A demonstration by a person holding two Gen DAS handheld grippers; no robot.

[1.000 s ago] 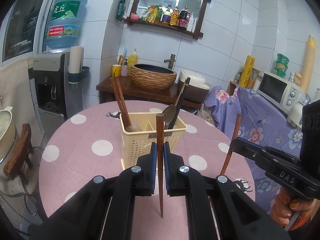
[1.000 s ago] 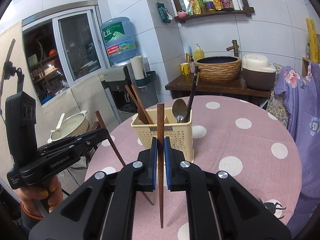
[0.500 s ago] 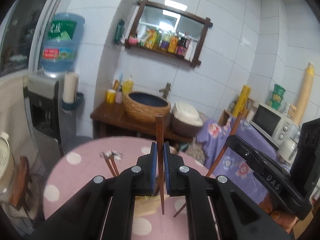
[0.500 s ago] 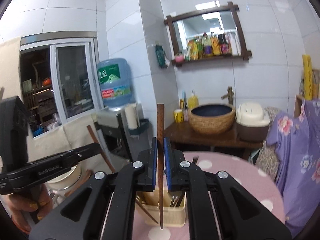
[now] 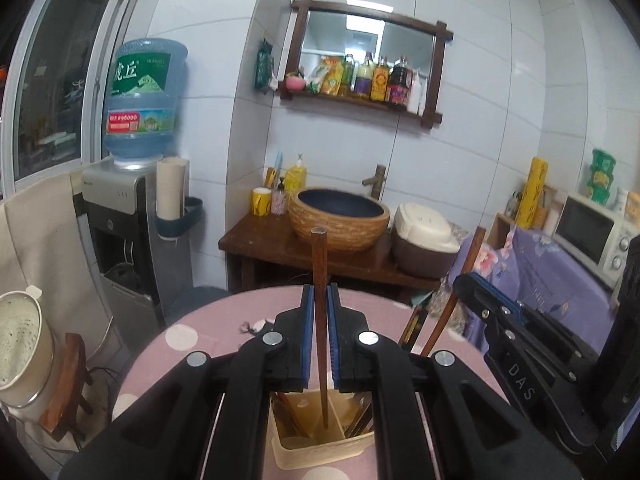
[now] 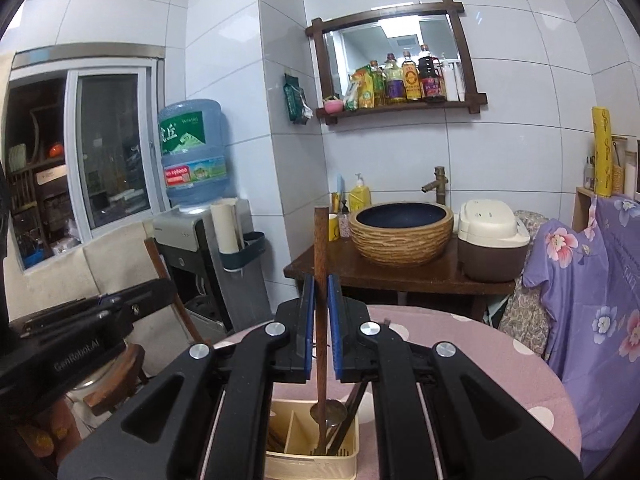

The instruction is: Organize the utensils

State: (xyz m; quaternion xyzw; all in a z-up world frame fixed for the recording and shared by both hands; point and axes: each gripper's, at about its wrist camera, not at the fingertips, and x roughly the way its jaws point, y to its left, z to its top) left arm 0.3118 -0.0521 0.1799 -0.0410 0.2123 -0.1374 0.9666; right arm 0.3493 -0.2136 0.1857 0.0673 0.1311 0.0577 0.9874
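Observation:
My left gripper is shut on a brown wooden chopstick held upright, its lower tip inside the cream utensil holder directly below. My right gripper is shut on a second wooden chopstick, also upright, its tip down among a metal spoon and dark utensils in the same holder. The right gripper also shows at the right of the left wrist view, and the left gripper at the left of the right wrist view. The holder's compartments hold other chopsticks.
The holder stands on a round pink polka-dot table. Behind are a wooden sink stand with a woven basin, a rice cooker, a water dispenser, a pot on a stool, and a purple floral cover.
Both grippers have risen and come over the holder, tilting to look down into it. Each chopstick's lower tip has gone from in front of the holder to inside it.

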